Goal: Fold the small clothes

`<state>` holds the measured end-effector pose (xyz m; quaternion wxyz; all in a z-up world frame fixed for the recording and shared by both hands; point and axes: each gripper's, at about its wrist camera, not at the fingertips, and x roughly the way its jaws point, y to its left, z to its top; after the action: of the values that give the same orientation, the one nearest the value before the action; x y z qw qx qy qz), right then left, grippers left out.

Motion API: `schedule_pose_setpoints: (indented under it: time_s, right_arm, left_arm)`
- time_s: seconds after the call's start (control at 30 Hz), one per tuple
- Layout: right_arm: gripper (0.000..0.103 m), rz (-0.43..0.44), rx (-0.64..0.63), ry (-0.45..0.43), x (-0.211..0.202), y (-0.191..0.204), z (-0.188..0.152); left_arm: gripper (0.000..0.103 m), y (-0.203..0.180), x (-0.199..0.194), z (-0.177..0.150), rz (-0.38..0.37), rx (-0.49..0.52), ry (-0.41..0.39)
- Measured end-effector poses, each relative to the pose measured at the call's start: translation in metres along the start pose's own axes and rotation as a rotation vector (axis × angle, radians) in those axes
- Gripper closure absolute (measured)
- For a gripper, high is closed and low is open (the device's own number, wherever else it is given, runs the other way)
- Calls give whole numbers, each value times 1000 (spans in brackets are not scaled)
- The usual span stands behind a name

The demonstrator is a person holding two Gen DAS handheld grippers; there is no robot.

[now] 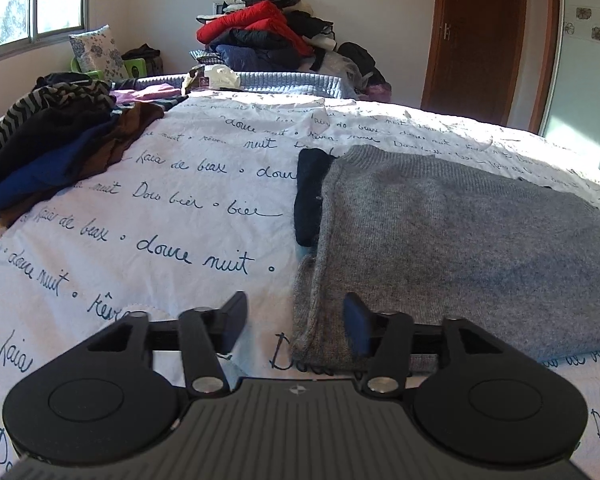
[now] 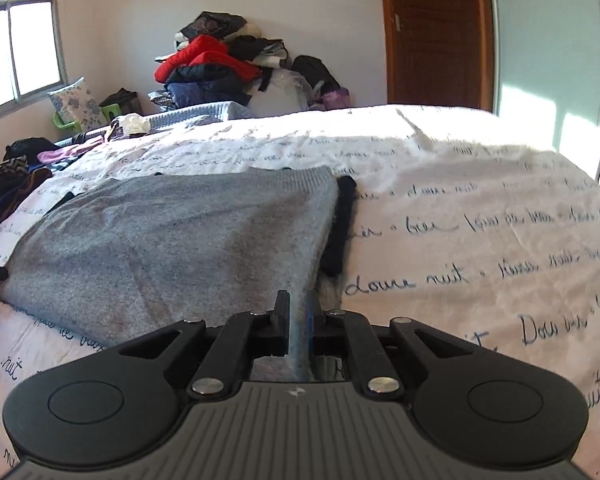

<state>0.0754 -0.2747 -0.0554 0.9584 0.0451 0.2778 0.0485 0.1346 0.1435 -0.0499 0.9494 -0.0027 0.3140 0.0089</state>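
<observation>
Around the work area, a heap of unfolded clothes [image 1: 56, 148] in black, blue, brown and zigzag print is seen on the left part of the bed [image 1: 204, 208], whose white cover is printed with dark handwriting. Beyond the bed's far edge a second pile, topped by a red jacket [image 1: 256, 26], is stacked against the wall, with a floral pillow [image 1: 94, 54] under the window and a brown door [image 1: 484, 36] at the right. Nothing is set between the grippers and the garment.

A grey sweater [image 1: 460, 240] is laid flat on the cover, with a dark garment [image 1: 312, 196] showing from under its edges. The left gripper [image 1: 296, 322] is held with its jaws apart over the sweater's near corner; one finger is seen above the knit, the other above bare cover, and nothing is clamped. The right gripper [image 2: 298, 312] is closed, and a thin fold of the sweater's near edge is pinched between its fingers.
</observation>
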Motion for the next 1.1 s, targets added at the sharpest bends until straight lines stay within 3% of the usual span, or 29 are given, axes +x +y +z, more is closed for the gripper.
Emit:
schedule_pose_setpoints:
  time_s: [0.03, 0.1, 0.17, 0.23, 0.33, 0.4, 0.43, 0.63, 0.77, 0.9, 1.1]
  right_arm:
    - [88, 17, -18, 6, 2, 5, 1]
    - [54, 17, -44, 41, 13, 12, -2]
    - [37, -15, -55, 99, 27, 14, -9]
    - [37, -38, -45, 97, 26, 17, -10]
    - [36, -47, -106, 12, 11, 38, 1]
    - [20, -16, -182, -27, 7, 60, 10]
    - [18, 13, -232, -34, 7, 73, 13]
    - [17, 132, -533, -50, 20, 161, -1]
    - [17, 135, -729, -130, 18, 210, -20]
    - [17, 146, -812, -152, 23, 235, -30]
    - [17, 168, -798, -121, 38, 255, -28]
  left_arm:
    - [36, -1, -2, -1, 17, 7, -7]
    - [35, -2, -3, -2, 41, 18, 0]
    - [34, -2, -3, -2, 52, 17, 7]
    - [33, 0, -3, -3, 69, 17, 9]
    - [28, 2, -4, -2, 99, 30, 2]
    - [25, 3, -5, -1, 105, 22, -1]
    - [23, 4, -6, -1, 105, 13, -4]
    - [20, 7, -11, 0, 111, 14, -8]
    - [18, 17, -14, 4, 126, 13, -12]
    - [18, 31, -12, 13, 109, -26, 1]
    - [18, 45, 6, 43, -29, -85, 70]
